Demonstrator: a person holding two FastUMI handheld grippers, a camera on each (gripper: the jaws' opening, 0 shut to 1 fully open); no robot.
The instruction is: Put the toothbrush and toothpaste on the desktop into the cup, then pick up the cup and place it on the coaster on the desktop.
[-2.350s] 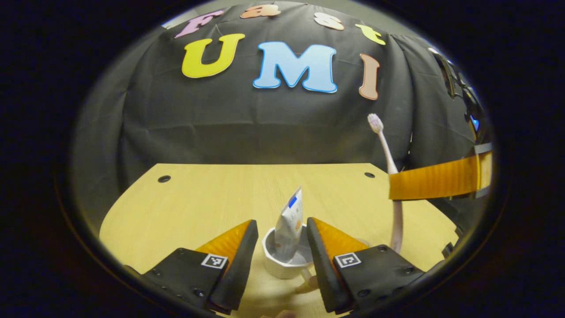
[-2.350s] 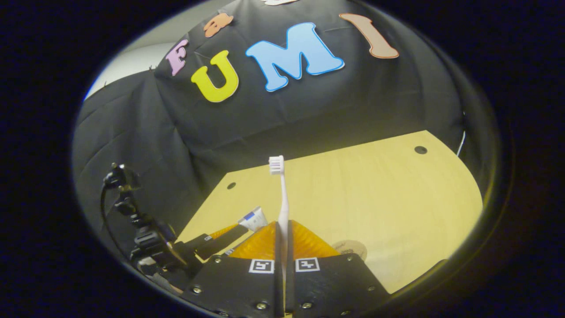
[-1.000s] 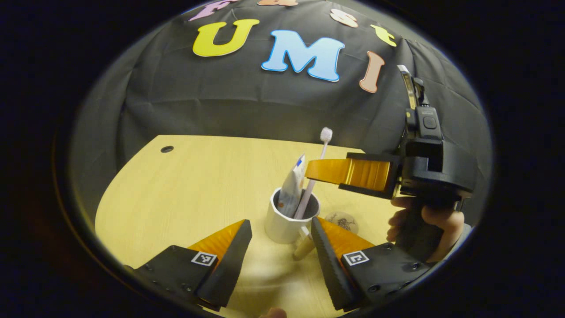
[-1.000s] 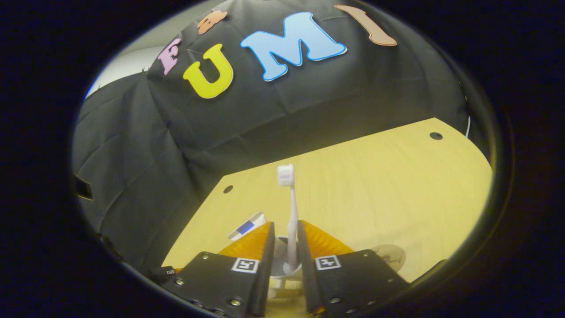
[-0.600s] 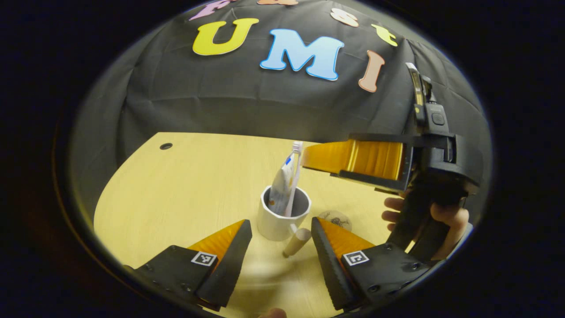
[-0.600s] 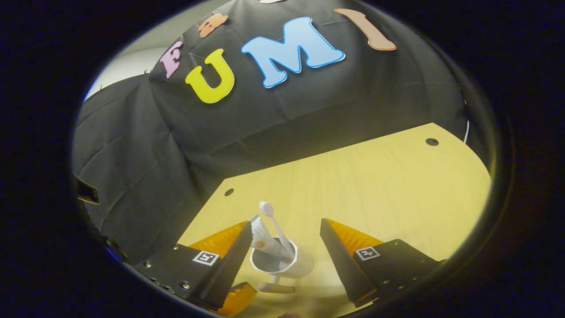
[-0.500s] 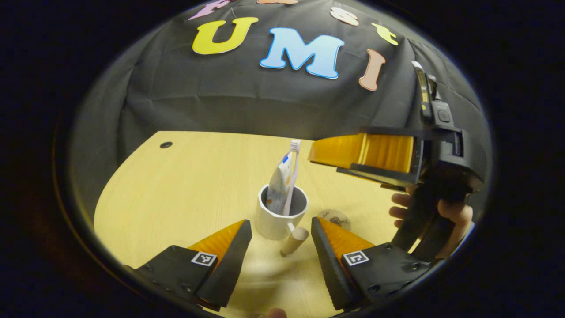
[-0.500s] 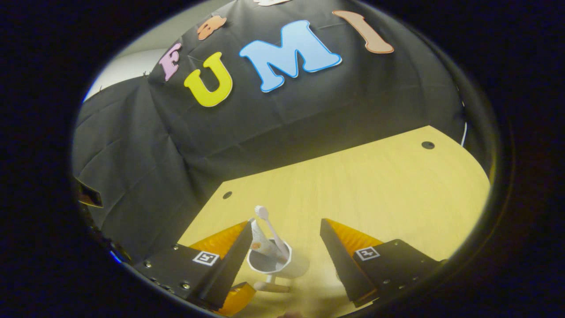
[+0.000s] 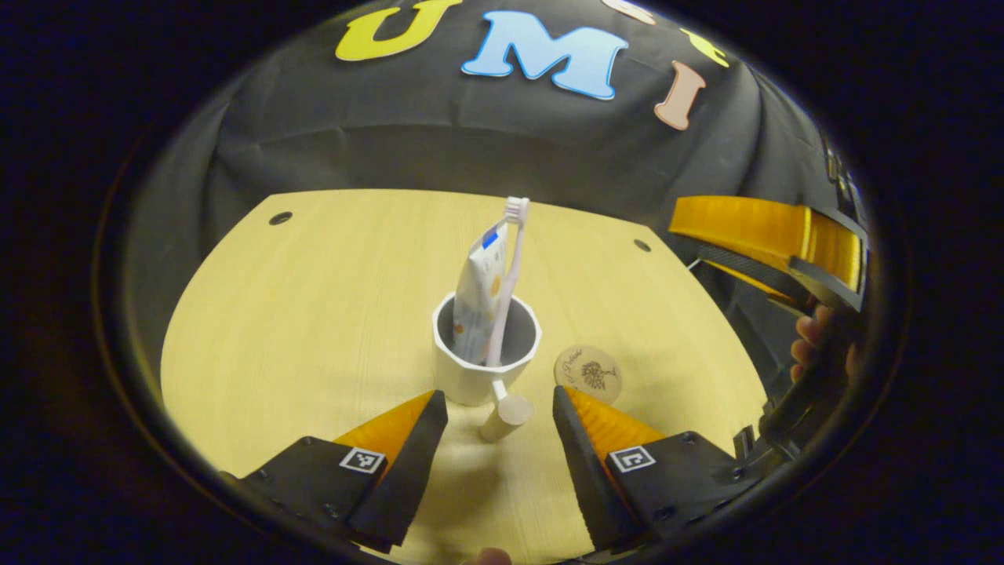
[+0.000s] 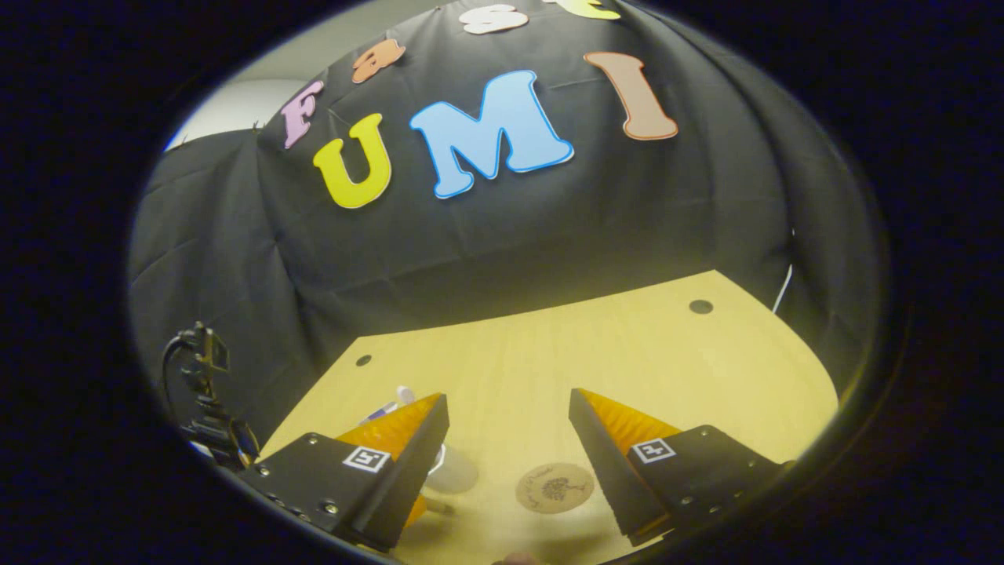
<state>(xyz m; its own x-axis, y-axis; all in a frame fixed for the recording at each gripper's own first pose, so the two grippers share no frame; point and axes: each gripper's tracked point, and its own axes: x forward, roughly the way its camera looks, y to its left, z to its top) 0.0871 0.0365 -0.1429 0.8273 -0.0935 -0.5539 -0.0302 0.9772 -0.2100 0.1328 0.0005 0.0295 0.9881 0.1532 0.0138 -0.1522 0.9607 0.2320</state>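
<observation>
Brush [image 9: 508, 267] and paste [image 9: 476, 302] sit in cup [image 9: 486, 357]; both loaded. Left gripper [image 9: 492, 412] and right gripper [image 10: 508, 416] fingers wide, empty. Next: grab cup handle [image 9: 506, 412], set it on coaster [image 9: 588, 373] just beside.

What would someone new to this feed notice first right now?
Mid-desk in the left gripper view stands the white cup with the toothbrush and toothpaste upright inside, its wooden handle pointing at the left tool, which is open just short of it. The round coaster lies bare on the desk right of the cup. The right tool, also open, hangs above that coaster in the right gripper view.
</observation>
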